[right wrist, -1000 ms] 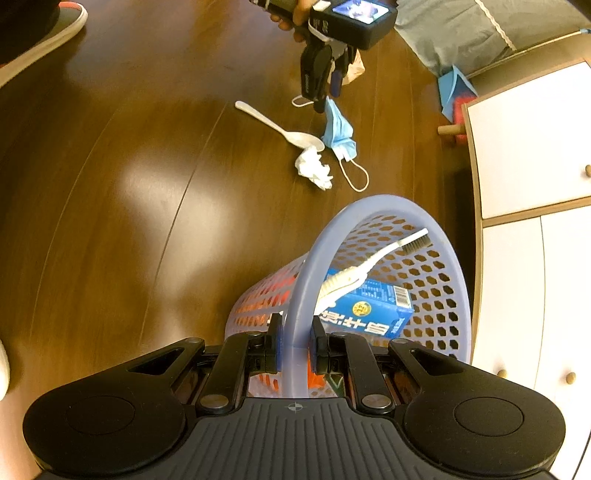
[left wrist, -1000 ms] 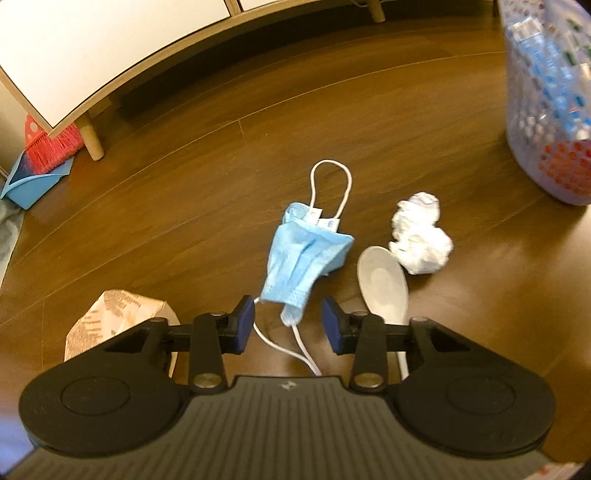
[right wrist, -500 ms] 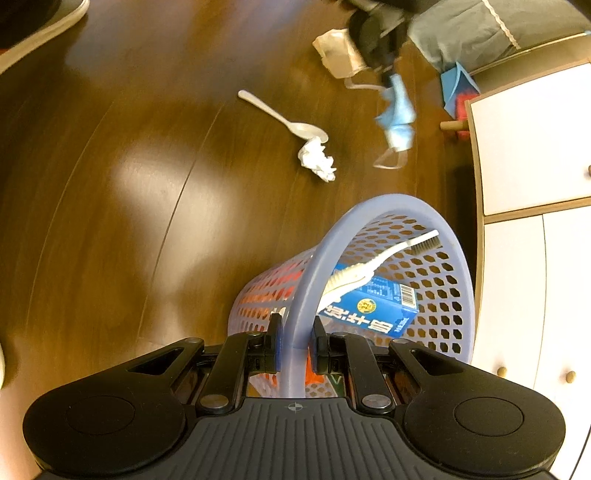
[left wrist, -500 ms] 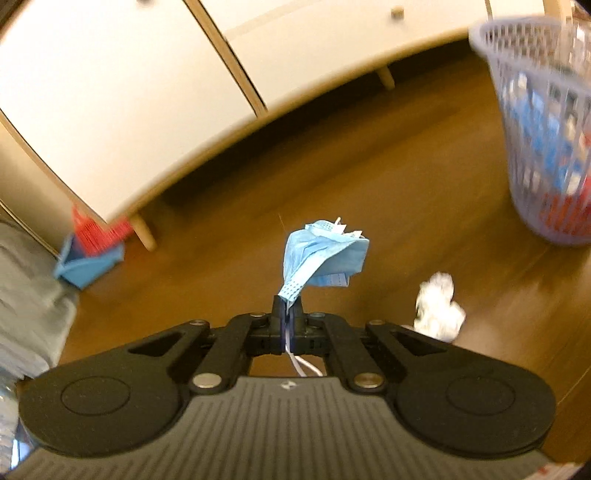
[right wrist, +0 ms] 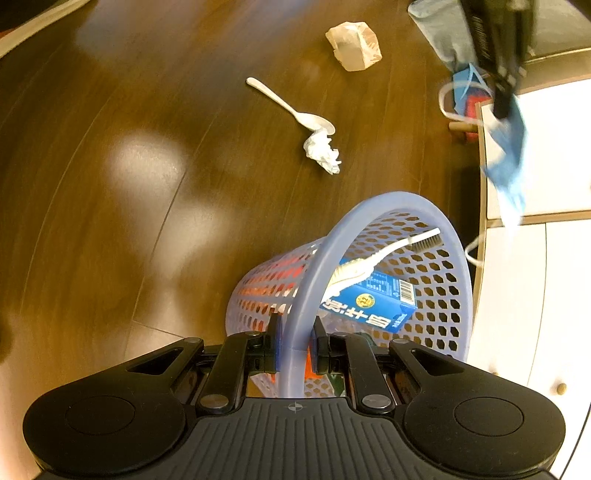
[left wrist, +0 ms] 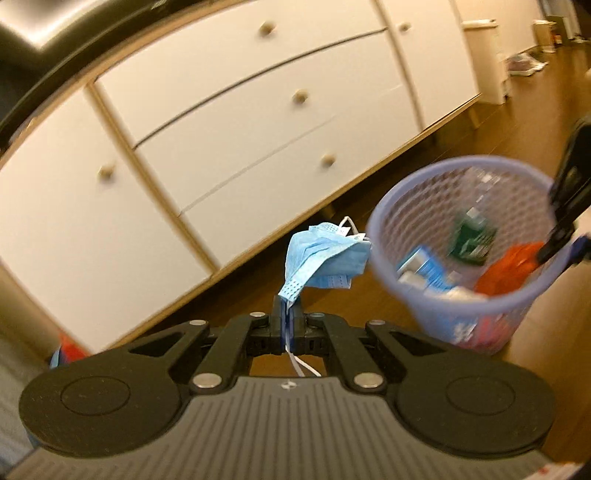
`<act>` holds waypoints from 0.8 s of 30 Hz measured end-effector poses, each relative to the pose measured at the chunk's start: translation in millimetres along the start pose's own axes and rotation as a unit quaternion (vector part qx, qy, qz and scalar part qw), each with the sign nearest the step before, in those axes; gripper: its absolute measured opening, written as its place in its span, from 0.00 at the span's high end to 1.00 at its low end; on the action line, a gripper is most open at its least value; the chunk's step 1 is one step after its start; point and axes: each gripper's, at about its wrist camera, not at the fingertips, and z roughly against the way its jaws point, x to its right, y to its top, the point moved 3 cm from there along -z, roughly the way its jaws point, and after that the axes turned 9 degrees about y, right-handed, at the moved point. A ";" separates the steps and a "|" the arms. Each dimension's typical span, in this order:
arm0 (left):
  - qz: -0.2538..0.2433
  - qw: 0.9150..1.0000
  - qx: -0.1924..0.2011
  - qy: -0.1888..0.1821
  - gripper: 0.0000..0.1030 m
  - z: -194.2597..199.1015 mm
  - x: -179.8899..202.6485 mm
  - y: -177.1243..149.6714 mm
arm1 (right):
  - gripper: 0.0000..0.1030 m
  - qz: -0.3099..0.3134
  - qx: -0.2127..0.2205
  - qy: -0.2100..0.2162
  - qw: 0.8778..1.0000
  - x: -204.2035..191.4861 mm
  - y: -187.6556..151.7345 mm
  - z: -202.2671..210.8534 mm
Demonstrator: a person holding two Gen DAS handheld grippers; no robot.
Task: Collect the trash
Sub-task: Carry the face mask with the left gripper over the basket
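My left gripper [left wrist: 287,317] is shut on a blue face mask [left wrist: 325,258], which hangs in the air just left of the lilac mesh basket [left wrist: 391,206]. In the right wrist view the same mask [right wrist: 508,162] dangles from the left gripper [right wrist: 502,107] above and right of the basket. My right gripper [right wrist: 295,336] is shut on the basket's rim [right wrist: 314,273]. Inside the basket lie a blue carton [right wrist: 373,302] and a toothbrush [right wrist: 384,254]. On the floor lie a white spoon [right wrist: 288,107], a crumpled tissue [right wrist: 322,152] and a crushed paper cup [right wrist: 354,46].
A white cabinet with drawers and knobs [left wrist: 229,122] stands on wooden legs right behind the basket and mask. A grey cushion [right wrist: 439,29] and a red and blue dustpan set [right wrist: 467,99] sit by the cabinet's end. The dark wood floor [right wrist: 129,166] stretches left.
The left gripper closed on the mask, lifted it off the floor and carried it up beside the basket. The right gripper has kept its hold on the basket rim.
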 end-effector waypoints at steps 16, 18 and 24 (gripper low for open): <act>-0.030 0.998 0.033 -0.049 0.91 -1.4 55.5 41.1 | 0.90 0.036 -0.012 -0.001 0.999 0.2 -2.3 2.3; -0.033 0.998 0.035 -0.049 0.89 -0.2 61.0 43.2 | 0.90 0.039 -0.013 0.000 0.999 -0.5 -2.0 3.0; -0.029 0.998 0.017 -0.046 0.83 -3.4 57.7 37.4 | 0.89 0.043 -0.016 0.000 0.999 0.3 -1.2 5.0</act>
